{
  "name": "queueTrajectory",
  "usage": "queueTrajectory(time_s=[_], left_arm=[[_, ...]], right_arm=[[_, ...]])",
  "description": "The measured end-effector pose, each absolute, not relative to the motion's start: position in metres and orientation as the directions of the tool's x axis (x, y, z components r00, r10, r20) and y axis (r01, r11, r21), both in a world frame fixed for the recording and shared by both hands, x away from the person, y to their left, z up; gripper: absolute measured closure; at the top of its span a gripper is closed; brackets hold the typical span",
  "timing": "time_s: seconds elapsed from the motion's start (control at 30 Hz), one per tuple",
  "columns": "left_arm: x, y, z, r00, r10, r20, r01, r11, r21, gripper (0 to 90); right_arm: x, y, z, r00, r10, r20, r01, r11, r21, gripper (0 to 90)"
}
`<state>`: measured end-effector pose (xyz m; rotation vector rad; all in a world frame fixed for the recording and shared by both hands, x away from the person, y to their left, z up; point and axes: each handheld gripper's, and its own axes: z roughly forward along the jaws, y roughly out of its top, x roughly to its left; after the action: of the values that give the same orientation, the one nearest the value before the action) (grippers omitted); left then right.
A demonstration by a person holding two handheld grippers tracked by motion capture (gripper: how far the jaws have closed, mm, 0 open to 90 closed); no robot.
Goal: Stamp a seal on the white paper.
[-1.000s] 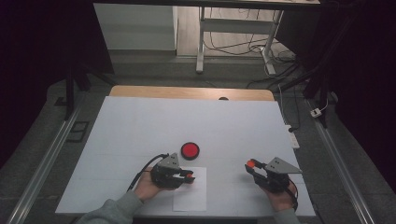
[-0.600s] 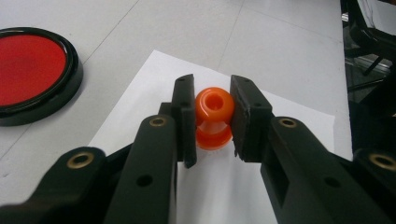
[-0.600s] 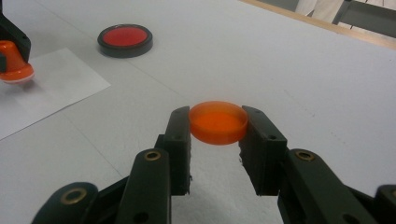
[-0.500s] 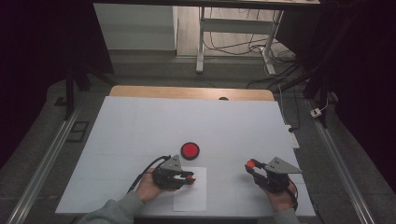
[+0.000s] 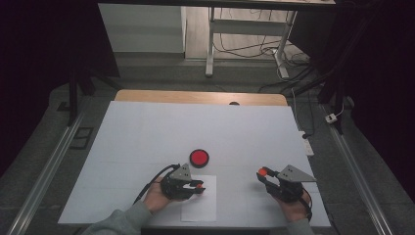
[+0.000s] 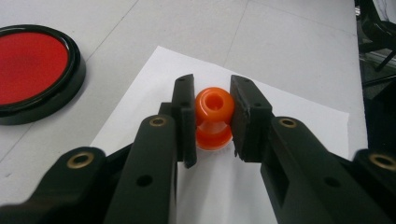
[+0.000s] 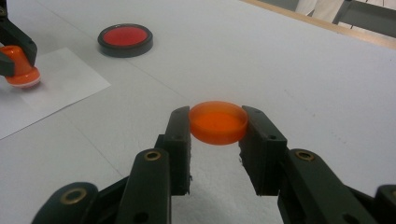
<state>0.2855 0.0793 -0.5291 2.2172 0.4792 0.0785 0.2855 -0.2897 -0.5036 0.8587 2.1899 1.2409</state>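
Left gripper view: left tool [image 6: 212,116] clamps upright orange stamp [image 6: 213,117] (base on paper [image 6: 299,140]); right tool [image 7: 217,122] clamps cap [image 7: 217,122]

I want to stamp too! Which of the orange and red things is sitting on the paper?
The orange stamp, squeezed by the left gripper, rests on the white paper. The red ink pad sits on the table, and the right gripper holds the orange cap.
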Motion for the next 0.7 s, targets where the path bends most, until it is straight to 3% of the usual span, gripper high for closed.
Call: queueTrajectory(time_s=[0.7], left_arm=[[0.2808, 0.0765, -0.5351, 0.926, 0.370, -0.070, 0.291, -0.585, 0.757, 72.6]], right_arm=[[0.2848, -0.2900, -0.5032, -0.689, 0.719, -0.095, 0.287, 0.391, 0.875, 64.0]])
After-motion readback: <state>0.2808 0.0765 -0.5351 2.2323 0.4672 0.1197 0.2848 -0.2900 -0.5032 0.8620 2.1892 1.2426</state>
